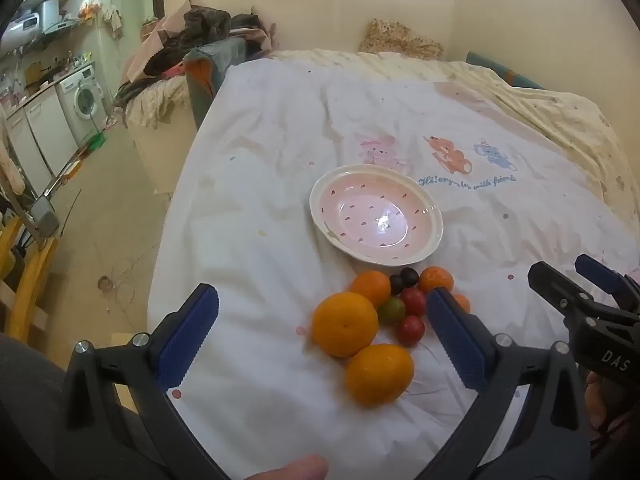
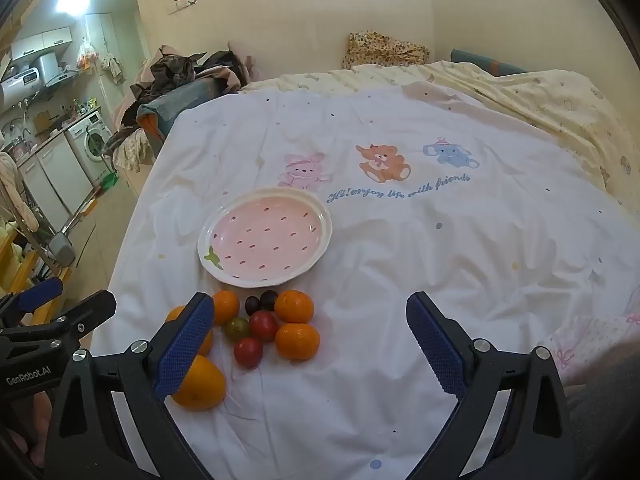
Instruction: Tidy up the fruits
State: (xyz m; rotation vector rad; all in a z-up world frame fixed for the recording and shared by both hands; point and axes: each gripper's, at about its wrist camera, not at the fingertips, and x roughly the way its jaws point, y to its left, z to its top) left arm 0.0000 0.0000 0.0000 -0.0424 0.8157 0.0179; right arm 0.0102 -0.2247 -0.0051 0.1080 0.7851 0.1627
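Lying on a white bedsheet [image 2: 400, 280] printed with cartoon animals, the pink strawberry-pattern plate [image 2: 325, 227] serves as the landmark for everything else. It is bare of fruit and sits flat on the bed.

Just beside the plate's near rim is a tight cluster of fruit. Two dark grapes [image 2: 261, 301] sit closest to the rim, touching each other. On either side of them is a small orange: one to the left [image 2: 226, 306] and one to the right [image 2: 294, 306] as the right wrist view shows it. Nearer the cameras than the grapes come a greenish tomato [image 2: 237, 328], a red cherry tomato [image 2: 263, 325] and a second red one [image 2: 248, 352], with another small orange [image 2: 297, 341] beside them. Farthest from the plate lie two bigger oranges: one [image 1: 345, 323] next to the green tomato, the other [image 1: 379, 374] touching it and lying nearest the cameras.

The left gripper [image 1: 320, 338] hangs over the cluster's near edge with its jaws spread wide, the two big oranges showing between the blue pads [image 1: 188, 336] but untouched. The right gripper [image 2: 310, 344] is likewise fully spread and holds nothing; its left pad [image 2: 186, 346] covers part of one big orange, so whether it brushes the fruit is hard to say, though it looks to be above it.
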